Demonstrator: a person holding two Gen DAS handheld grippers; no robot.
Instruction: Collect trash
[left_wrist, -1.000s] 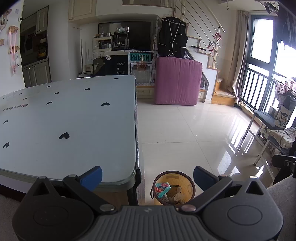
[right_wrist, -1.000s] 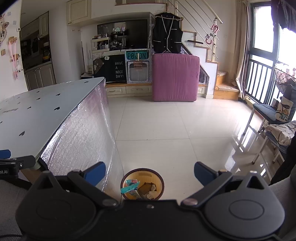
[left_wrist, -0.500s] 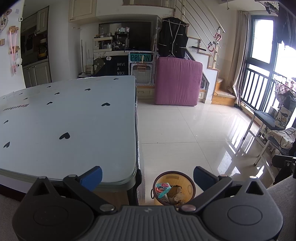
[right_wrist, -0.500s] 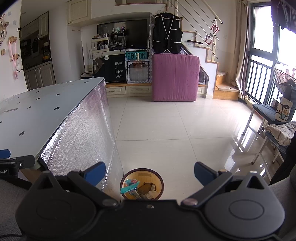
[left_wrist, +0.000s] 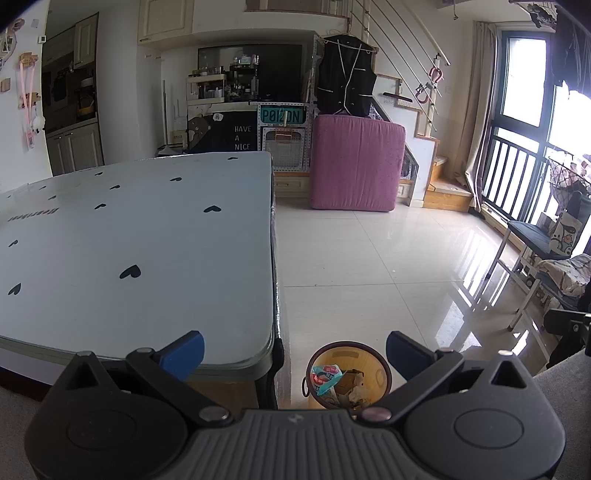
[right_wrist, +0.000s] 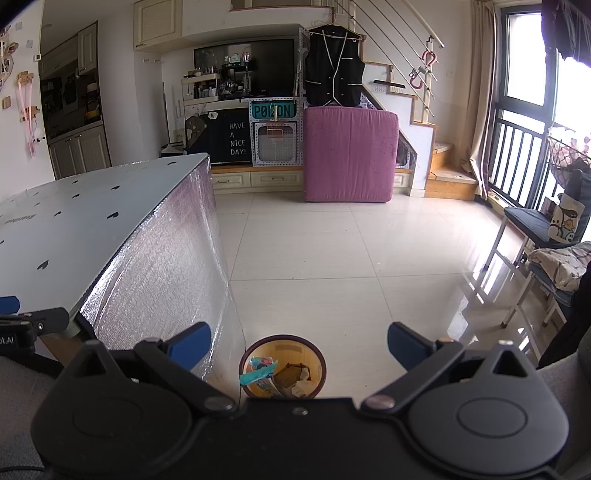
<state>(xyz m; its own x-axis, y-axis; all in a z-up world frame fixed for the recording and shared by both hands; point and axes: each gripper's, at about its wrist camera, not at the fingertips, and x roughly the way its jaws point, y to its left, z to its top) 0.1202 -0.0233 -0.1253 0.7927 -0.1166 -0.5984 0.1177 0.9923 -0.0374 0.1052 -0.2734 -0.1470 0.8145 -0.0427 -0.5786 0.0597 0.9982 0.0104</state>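
Pale glossy floor tiles (left_wrist: 369, 258) fill the middle of both views, with a pink upright mattress (left_wrist: 356, 162) and a black vest on a hanger (left_wrist: 347, 88) at the upper centre. A pale blue glass-topped desk with black heart prints (left_wrist: 129, 240) takes up the left half of the left wrist view; in the right wrist view its silvery foil-wrapped side (right_wrist: 166, 266) shows at left.

Low in the frame, the left hand-held gripper (left_wrist: 294, 349) is level and points forward, its blue-tipped jaws spread wide with nothing between them; one blue fingertip (left_wrist: 183, 350) lies over the desk's near corner. The right hand-held gripper (right_wrist: 298, 343) has the same pose, jaws wide apart and empty.

On the floor just beside the desk corner stands a small round yellow wastebasket with a dark rim (left_wrist: 380, 369), seen at bottom centre between the fingers in both views. It holds crumpled paper and a teal-and-red wrapper (left_wrist: 327, 376).

Compared with one second ago, nothing has shifted: both hand-held grippers keep the same spread and position, and the basket's contents look unchanged.
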